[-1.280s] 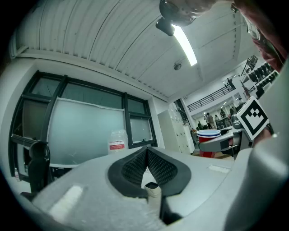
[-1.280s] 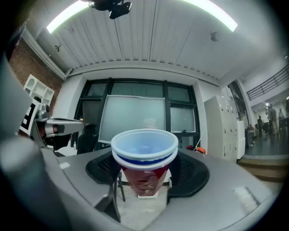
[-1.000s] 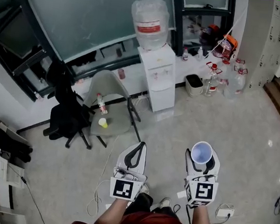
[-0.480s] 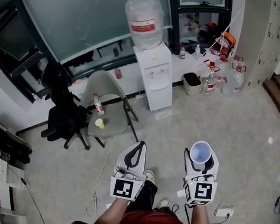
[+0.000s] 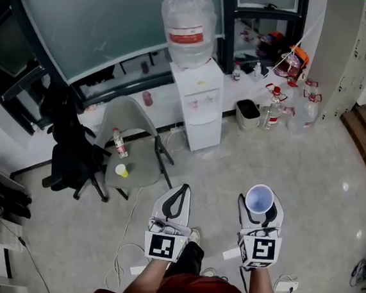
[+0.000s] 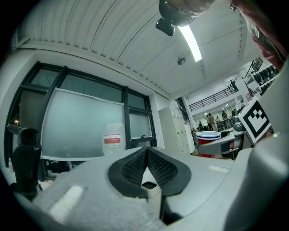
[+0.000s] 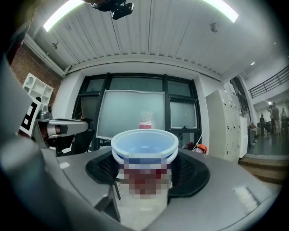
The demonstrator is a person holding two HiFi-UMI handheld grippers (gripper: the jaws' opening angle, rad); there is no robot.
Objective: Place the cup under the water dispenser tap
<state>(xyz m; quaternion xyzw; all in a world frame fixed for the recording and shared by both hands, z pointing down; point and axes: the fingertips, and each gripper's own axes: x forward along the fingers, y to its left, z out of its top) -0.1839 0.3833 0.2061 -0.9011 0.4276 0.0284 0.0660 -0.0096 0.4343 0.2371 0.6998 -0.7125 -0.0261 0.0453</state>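
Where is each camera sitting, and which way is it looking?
Head view: on the person's head, facing steeply down at floor, chair and water dispenser; shows both forearms, the left gripper and the right gripper holding the cup.
Left gripper view: on the left gripper, facing level along its shut jaws toward the window; the right gripper shows at right.
Right gripper view: on the right gripper, facing level over the cup between its jaws; the left gripper shows at left.
Shared: all three show the cup and the dispenser's bottle.

cup (image 5: 259, 199): pale blue inside, red wall, lower right | water dispenser (image 5: 195, 102): white, upper centre | bottle (image 5: 187, 28): clear, red label, top centre | small cup (image 5: 123, 170): yellow, left of centre
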